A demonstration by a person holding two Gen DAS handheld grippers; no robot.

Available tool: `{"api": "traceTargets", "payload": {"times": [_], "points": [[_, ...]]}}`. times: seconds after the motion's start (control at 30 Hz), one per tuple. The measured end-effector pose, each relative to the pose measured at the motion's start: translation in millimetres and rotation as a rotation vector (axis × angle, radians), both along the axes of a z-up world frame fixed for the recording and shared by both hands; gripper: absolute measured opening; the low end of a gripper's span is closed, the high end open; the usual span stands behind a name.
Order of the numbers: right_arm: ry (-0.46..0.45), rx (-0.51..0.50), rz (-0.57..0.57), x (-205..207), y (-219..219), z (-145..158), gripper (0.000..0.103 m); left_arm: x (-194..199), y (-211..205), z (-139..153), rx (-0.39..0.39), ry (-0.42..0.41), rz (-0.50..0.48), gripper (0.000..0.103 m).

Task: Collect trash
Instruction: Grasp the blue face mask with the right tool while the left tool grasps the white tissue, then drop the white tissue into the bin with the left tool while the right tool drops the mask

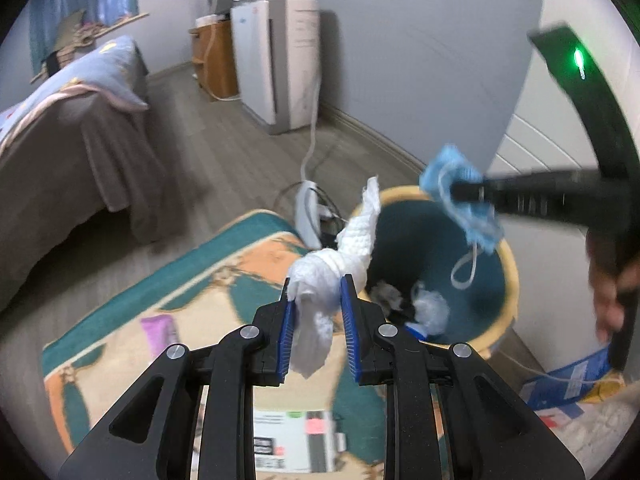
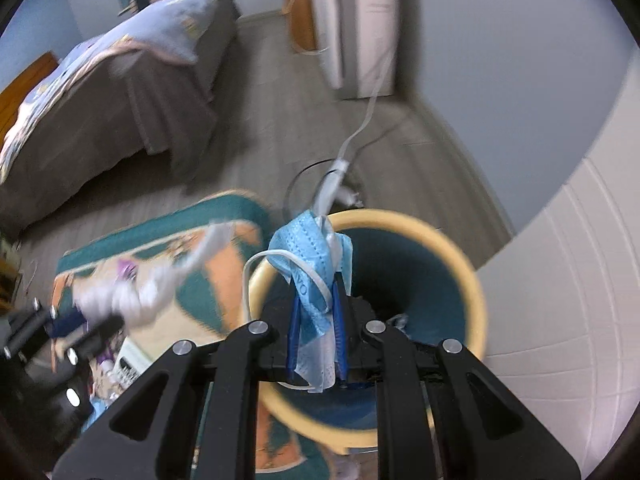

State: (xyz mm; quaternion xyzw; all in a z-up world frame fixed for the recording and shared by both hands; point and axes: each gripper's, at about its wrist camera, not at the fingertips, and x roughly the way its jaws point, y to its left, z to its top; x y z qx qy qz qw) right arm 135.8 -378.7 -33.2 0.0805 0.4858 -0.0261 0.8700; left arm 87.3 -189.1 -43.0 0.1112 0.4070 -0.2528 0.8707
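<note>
Nearby, left claw (image 1: 318,300) grips tissue (image 1: 340,256), right claw (image 2: 316,320) mask (image 2: 316,256), over bin (image 2: 476,292)

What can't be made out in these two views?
- Bin contents: left wrist view, blurred, partly behind the left gripper.
- Bin floor: right wrist view, hidden by the face mask and right gripper.
- Box label: left view, too small, cut off.

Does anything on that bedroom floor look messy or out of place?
Yes. Litter lies on the patterned rug: a purple wrapper and a printed box. A power strip with tangled cables sprawls beside the bin, and a blue package sits against the wall.
</note>
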Motion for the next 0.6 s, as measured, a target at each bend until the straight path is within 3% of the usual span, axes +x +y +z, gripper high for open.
{"api": "traceTargets", "payload": {"times": [0.27,0.4,0.5,0.6], "points": [[0.037,0.024,-0.077,-1.8,-29.9,-14.3,0.014,-6.8,-46.1,-26.1,-0.012,0.052,0.006,0.024],[0.046,0.043,-0.087,-3.7,-33.9,-16.7,0.014,-2.4,-64.9,-37.2,-0.056,0.100,0.011,0.026],[0.036,0.057,-0.094,-5.0,-38.1,-13.1,0.018,-2.0,-73.9,-39.3,-0.052,0.096,0.007,0.032],[0.031,0.062,-0.098,-3.2,-39.9,-11.6,0.025,-3.8,-78.3,-36.6,-0.046,0.075,0.003,0.053]]}}
